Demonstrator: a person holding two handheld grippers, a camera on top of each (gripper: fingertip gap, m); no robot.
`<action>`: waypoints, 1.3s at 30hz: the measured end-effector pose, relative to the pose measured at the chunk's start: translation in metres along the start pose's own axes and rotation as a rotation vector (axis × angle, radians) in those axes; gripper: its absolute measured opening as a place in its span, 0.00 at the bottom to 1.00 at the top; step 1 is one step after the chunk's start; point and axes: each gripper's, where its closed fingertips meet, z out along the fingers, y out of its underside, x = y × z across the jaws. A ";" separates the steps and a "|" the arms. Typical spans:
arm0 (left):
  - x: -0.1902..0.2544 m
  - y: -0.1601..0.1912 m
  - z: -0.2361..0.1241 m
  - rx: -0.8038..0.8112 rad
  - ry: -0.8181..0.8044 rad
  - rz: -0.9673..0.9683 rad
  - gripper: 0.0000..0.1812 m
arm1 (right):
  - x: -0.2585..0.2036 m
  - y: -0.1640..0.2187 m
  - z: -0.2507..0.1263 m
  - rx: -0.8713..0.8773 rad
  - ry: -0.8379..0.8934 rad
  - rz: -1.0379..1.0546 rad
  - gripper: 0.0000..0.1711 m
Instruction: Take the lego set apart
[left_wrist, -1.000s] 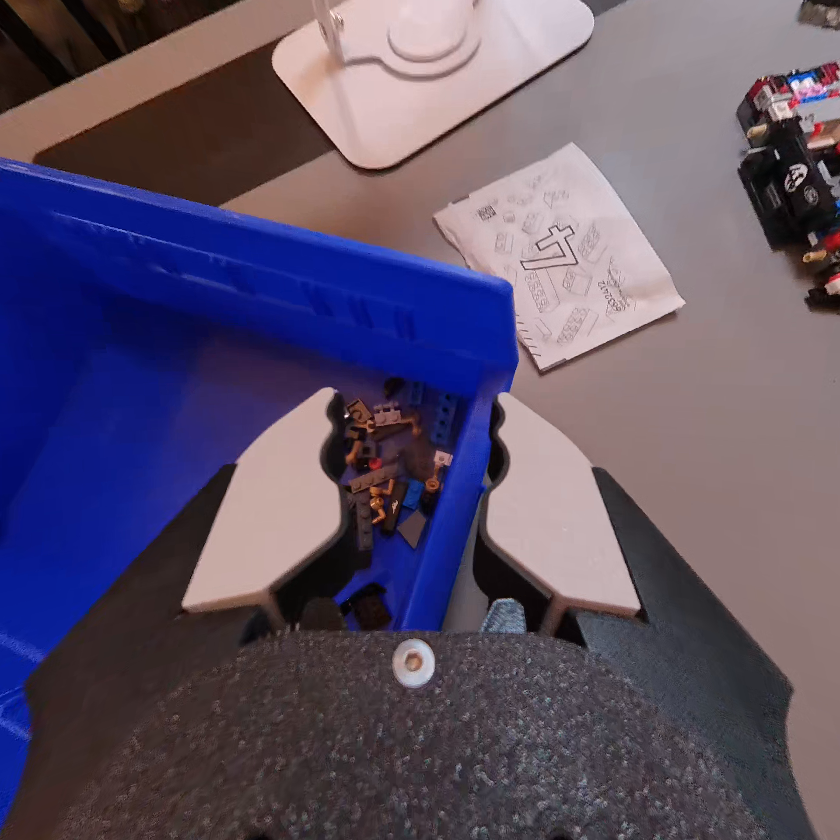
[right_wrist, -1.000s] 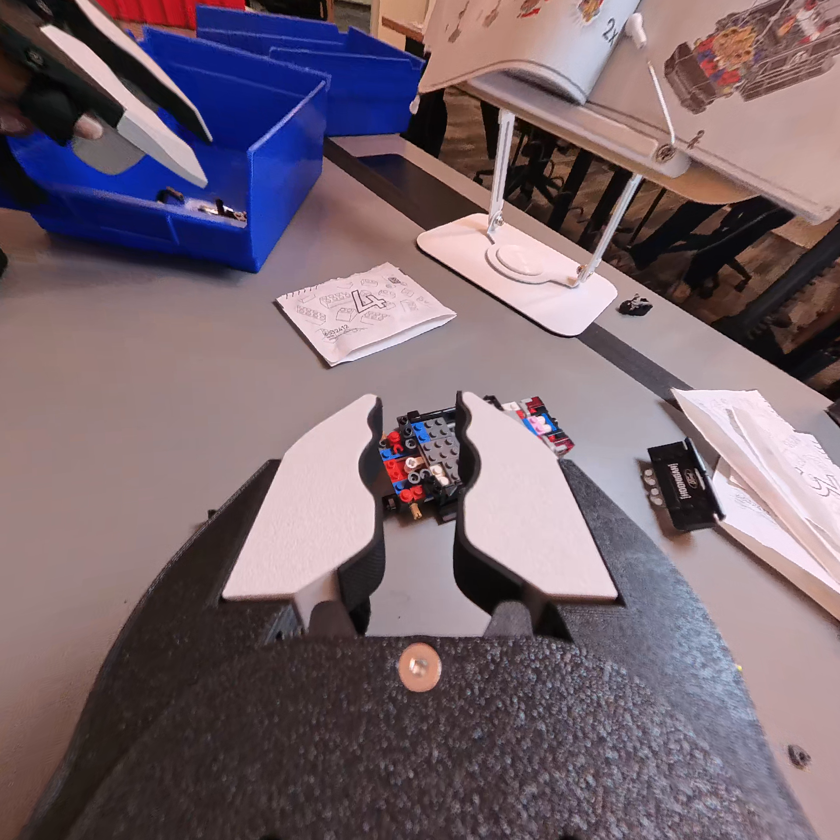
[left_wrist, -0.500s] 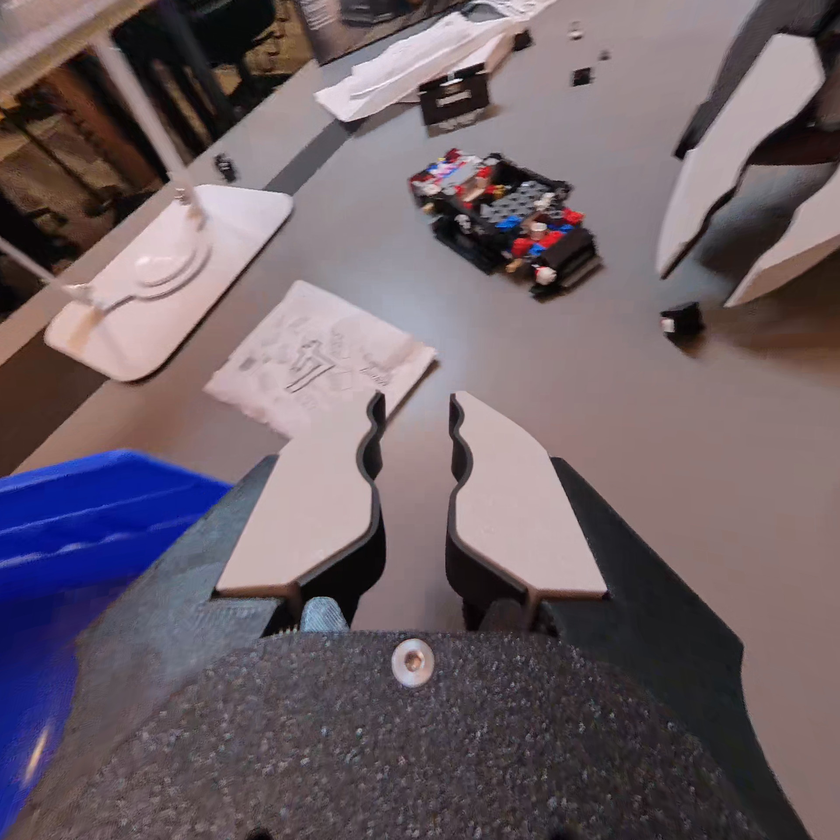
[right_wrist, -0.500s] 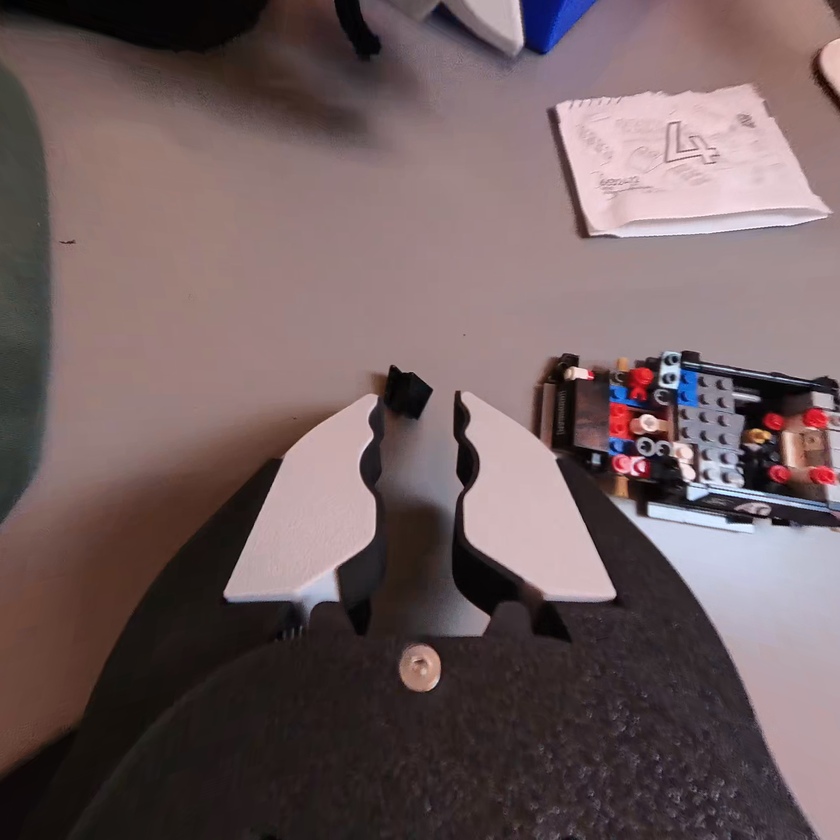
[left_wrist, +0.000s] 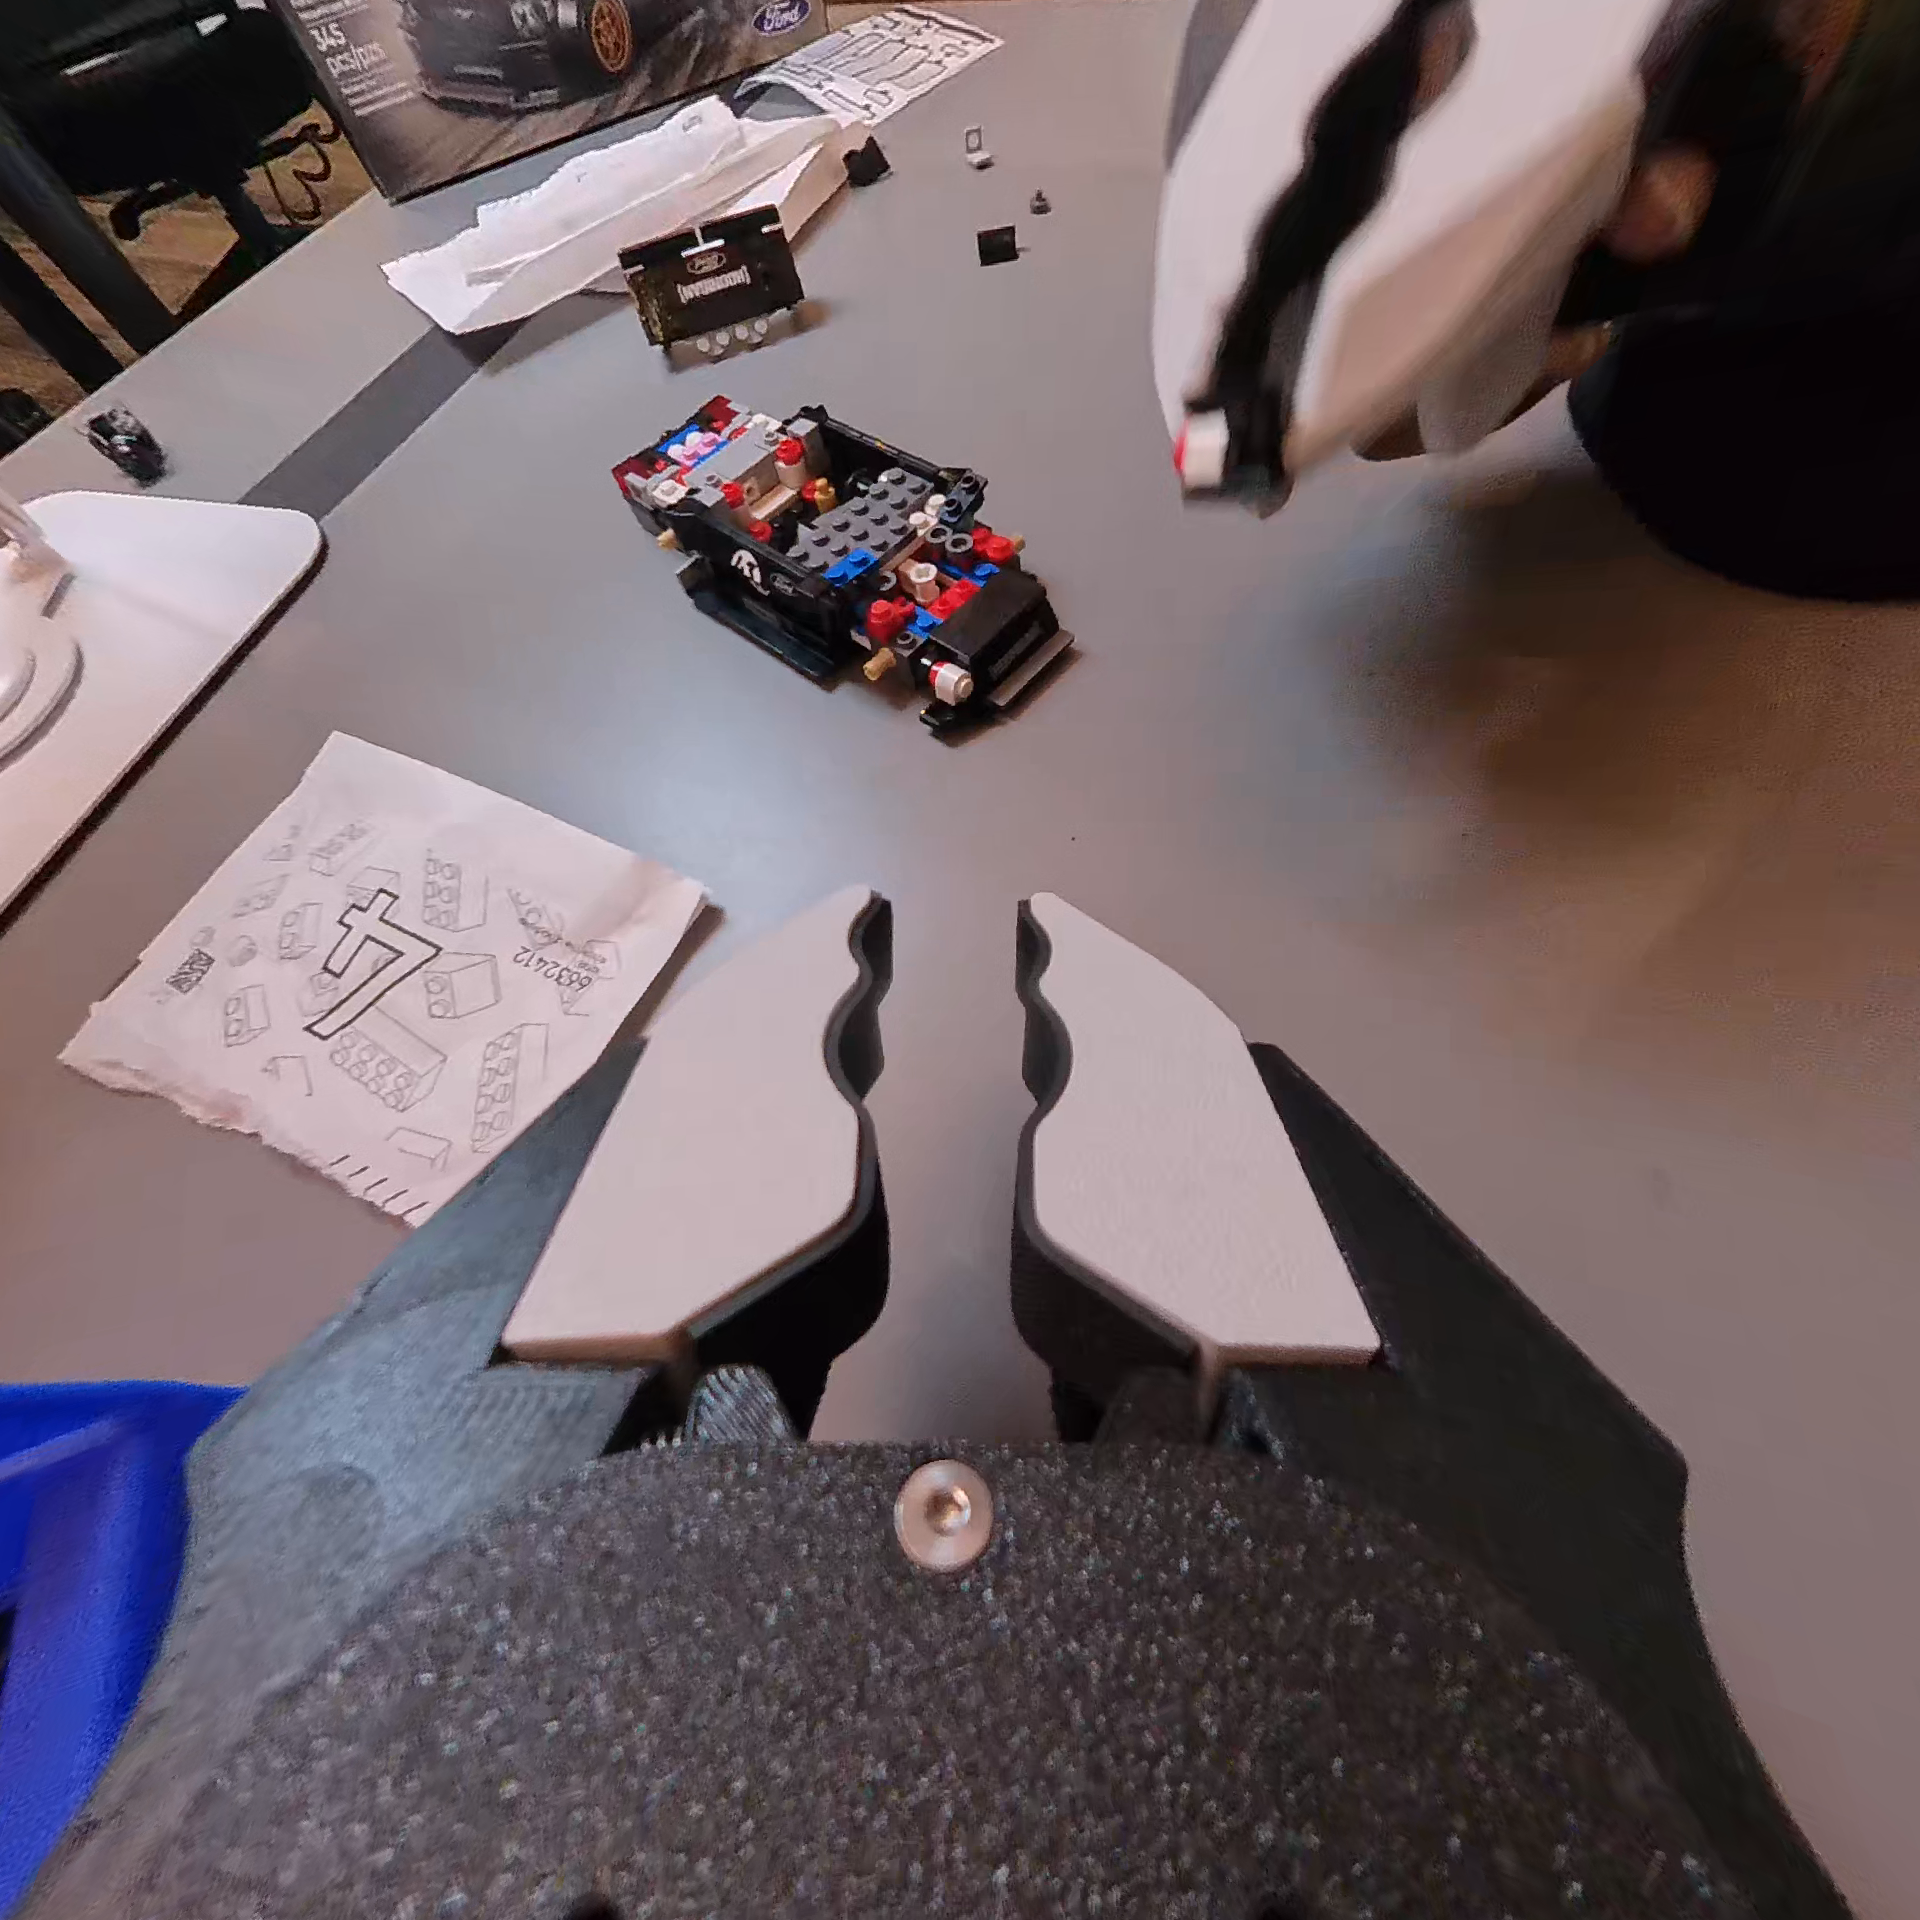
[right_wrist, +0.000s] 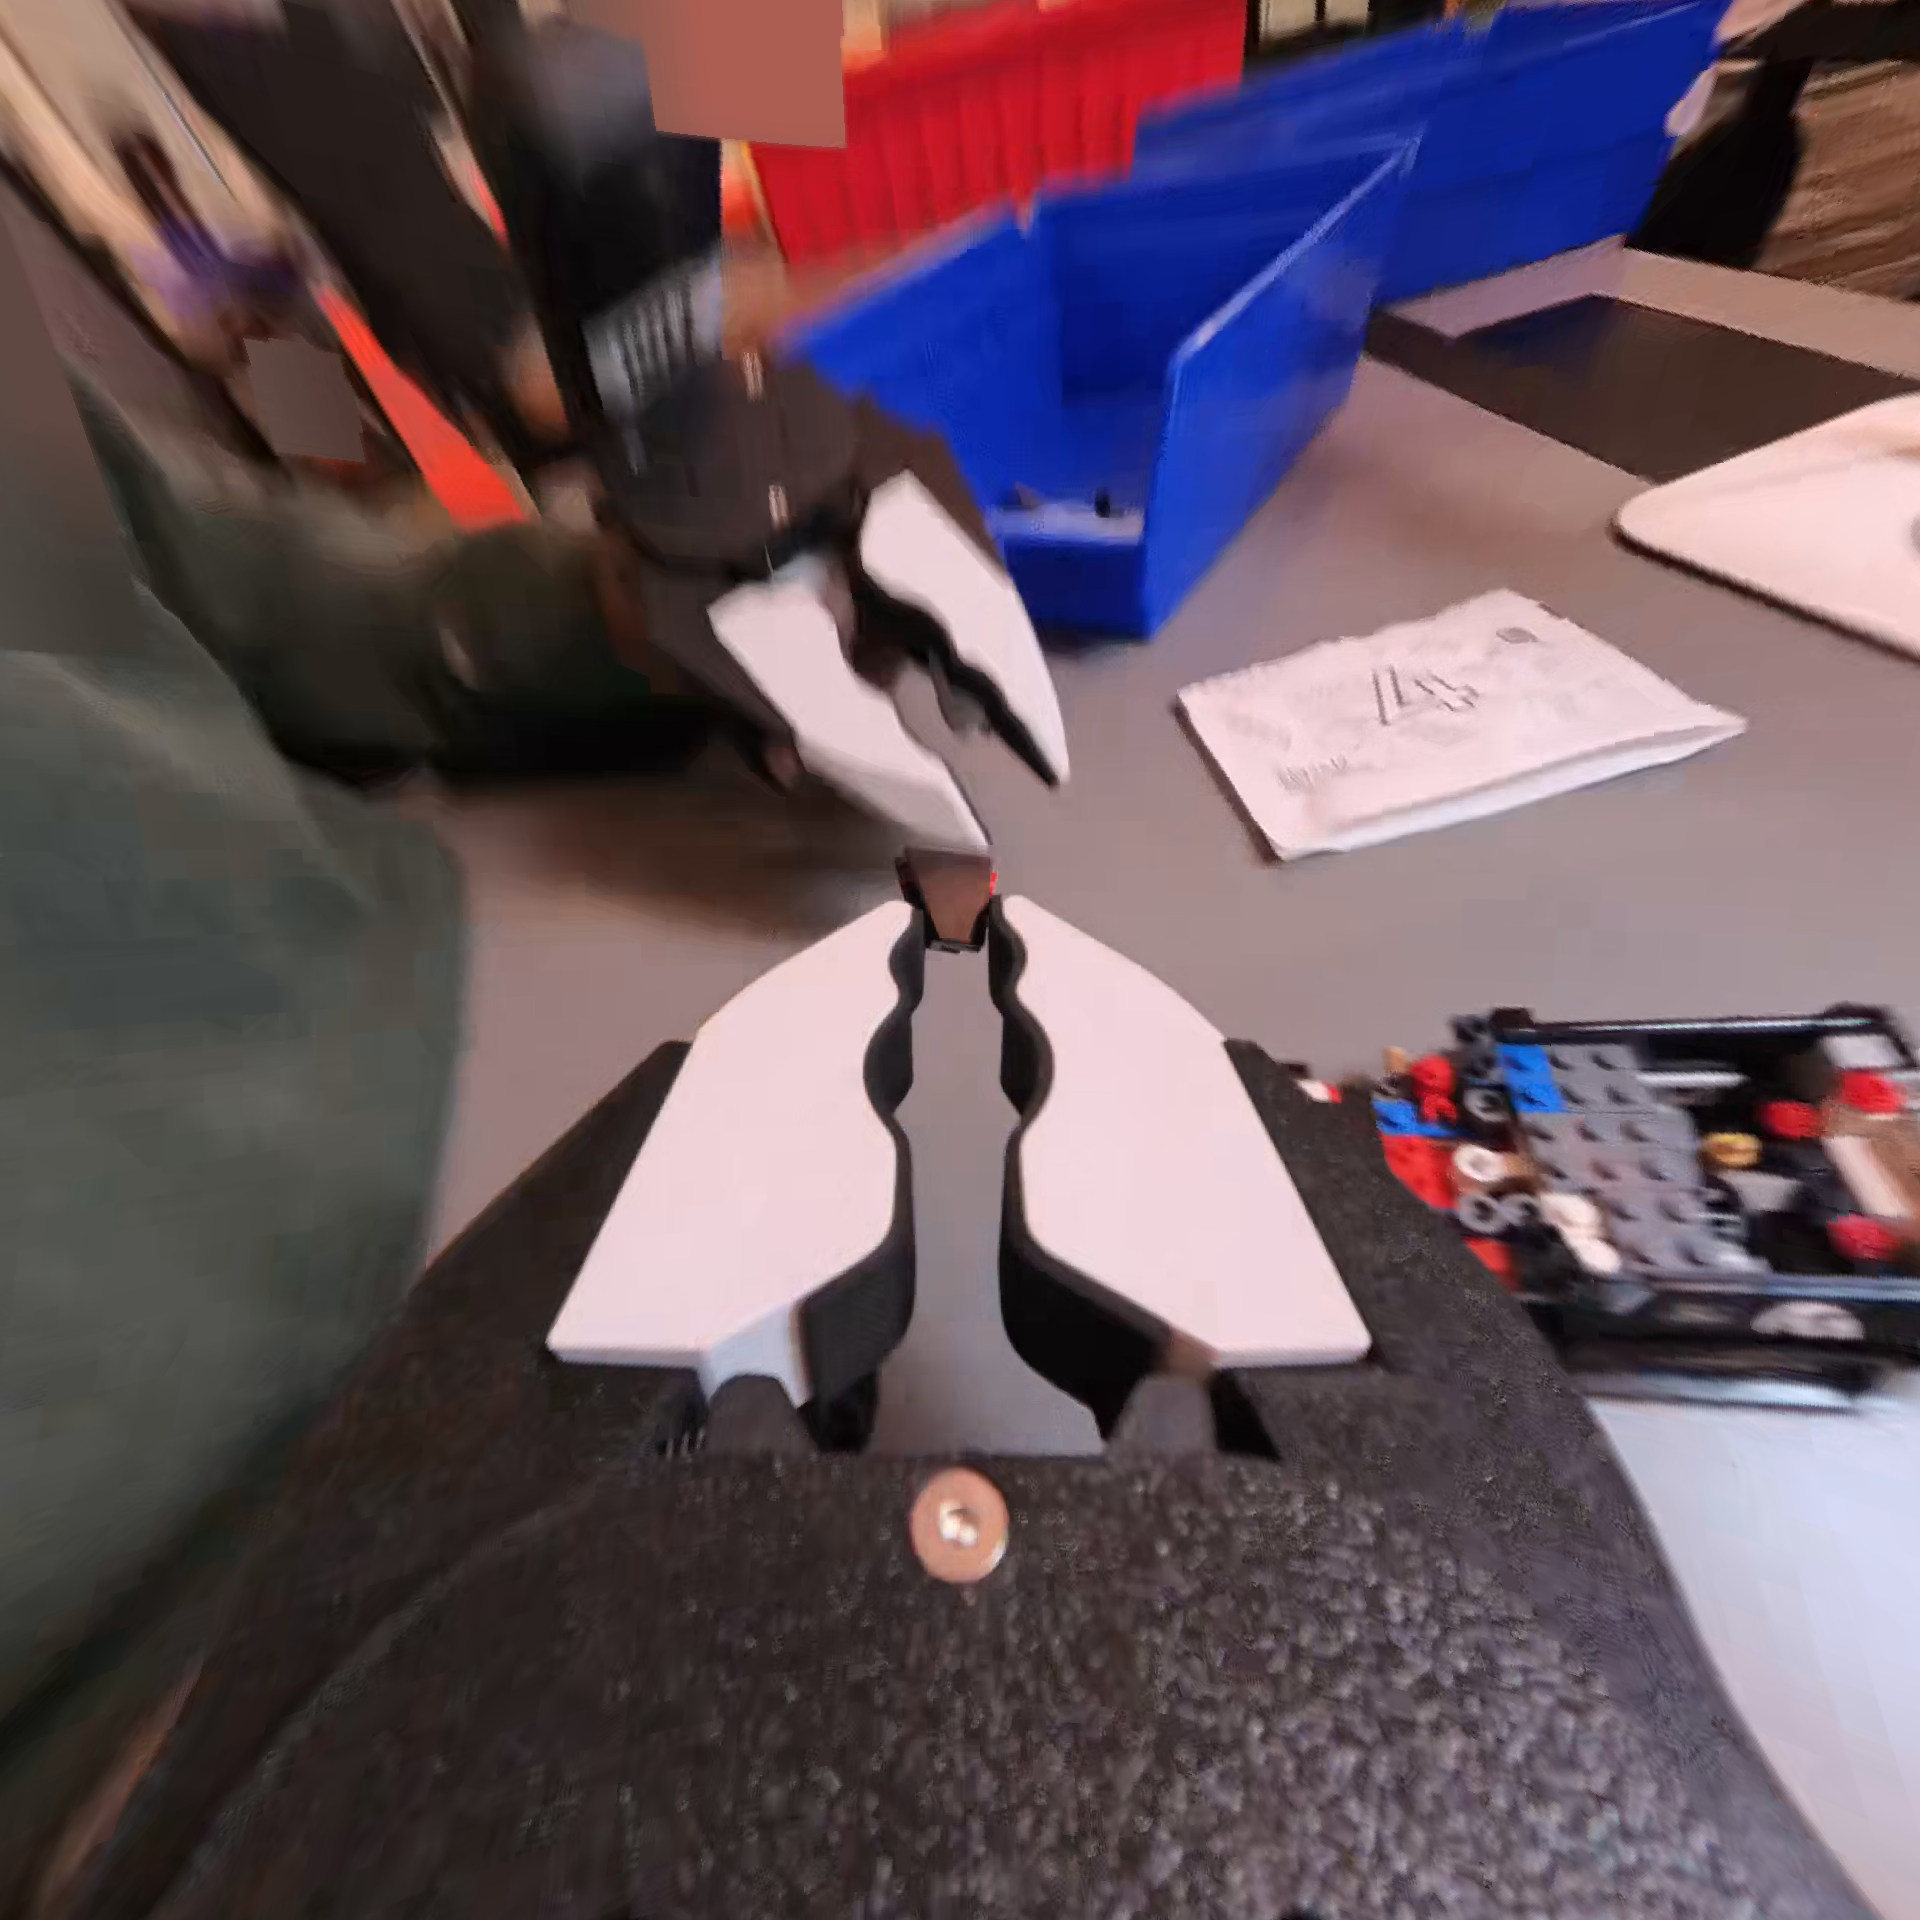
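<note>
Above the bench, your right gripper (right_wrist: 948, 914) pinches a small black piece (right_wrist: 951, 906); your left gripper (left_wrist: 951, 914) stands slightly open, empty.

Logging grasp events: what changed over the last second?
Right claw shut on the small black piece that lay loose on the table half a second ago and lifted it clear. Left claw left the blue bin, narrowed its gap and swung out over the table, holding nothing. Lego car and paper bag unmoved.
</note>
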 end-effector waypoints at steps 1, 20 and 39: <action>0.001 0.000 0.000 0.002 0.008 -0.002 0.12 | 0.001 -0.010 -0.004 0.061 -0.046 0.128 0.07; 0.005 0.015 0.006 -0.084 0.005 0.064 0.11 | 0.085 0.067 -0.049 -0.396 0.390 0.082 0.07; 0.011 0.028 0.012 -0.146 0.039 0.073 0.11 | 0.083 0.078 -0.040 -0.546 0.450 -0.212 0.13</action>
